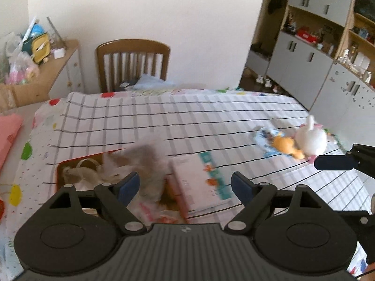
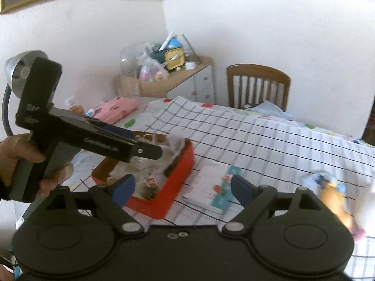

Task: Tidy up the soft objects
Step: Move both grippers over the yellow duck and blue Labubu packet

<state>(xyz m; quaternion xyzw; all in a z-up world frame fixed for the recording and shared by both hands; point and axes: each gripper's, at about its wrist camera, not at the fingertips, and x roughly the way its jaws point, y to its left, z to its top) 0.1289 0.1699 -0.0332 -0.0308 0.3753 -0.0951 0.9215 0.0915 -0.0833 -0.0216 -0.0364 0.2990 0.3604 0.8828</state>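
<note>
A red box (image 1: pixel 57 175) (image 2: pixel 178 178) stands on the checked tablecloth and holds several soft things. A blurred grey plush (image 1: pixel 145 164) is in the air just over the box, ahead of my open, empty left gripper (image 1: pixel 185 187). To the right lie an orange plush (image 1: pixel 287 146) (image 2: pixel 332 196), a white plush (image 1: pixel 310 138) and a small blue cloth (image 1: pixel 263 135). My right gripper (image 2: pixel 182 187) is open and empty, above the table between the box and a booklet (image 2: pixel 211 182). The left gripper's body (image 2: pixel 93 140) shows over the box in the right wrist view.
A pale booklet (image 1: pixel 201 182) lies right of the box. A wooden chair (image 1: pixel 133 63) stands at the far table edge. A cluttered side cabinet (image 1: pixel 46 70) is at the left, cupboards (image 1: pixel 316 65) at the right. A pink cloth (image 2: pixel 117 110) and a desk lamp (image 2: pixel 21 68) are at the table's left.
</note>
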